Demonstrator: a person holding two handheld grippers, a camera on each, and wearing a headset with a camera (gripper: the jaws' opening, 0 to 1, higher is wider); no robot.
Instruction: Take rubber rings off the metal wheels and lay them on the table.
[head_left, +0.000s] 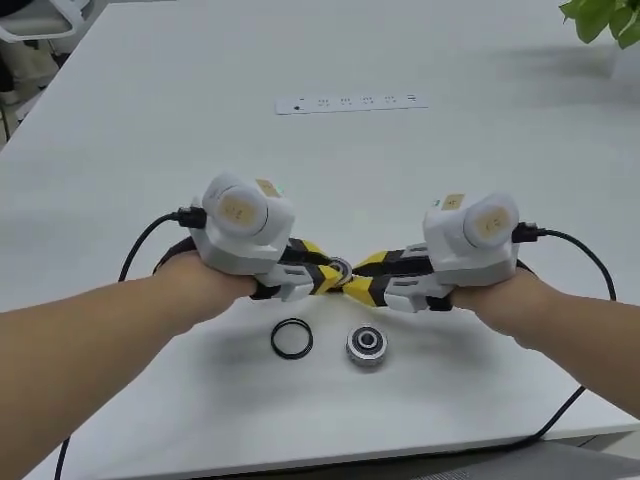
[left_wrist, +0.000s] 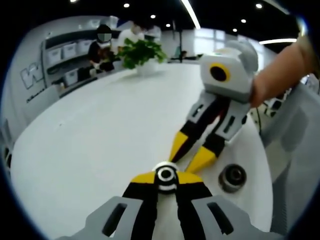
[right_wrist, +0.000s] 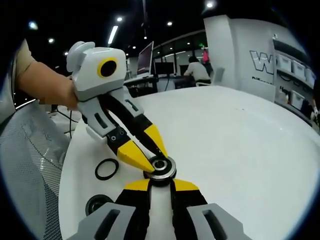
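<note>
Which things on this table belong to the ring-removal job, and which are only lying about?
Belong to the job:
- held metal wheel, where the left gripper and right gripper meet
- loose metal wheel
- rubber ring, lying flat beside it

Only lying about:
- power strip
- plant

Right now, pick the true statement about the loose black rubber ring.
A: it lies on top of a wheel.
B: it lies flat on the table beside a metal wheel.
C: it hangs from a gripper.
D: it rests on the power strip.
B: the rubber ring lies flat on the table, a gap apart from the loose metal wheel; the left gripper holds a second wheel.
</note>
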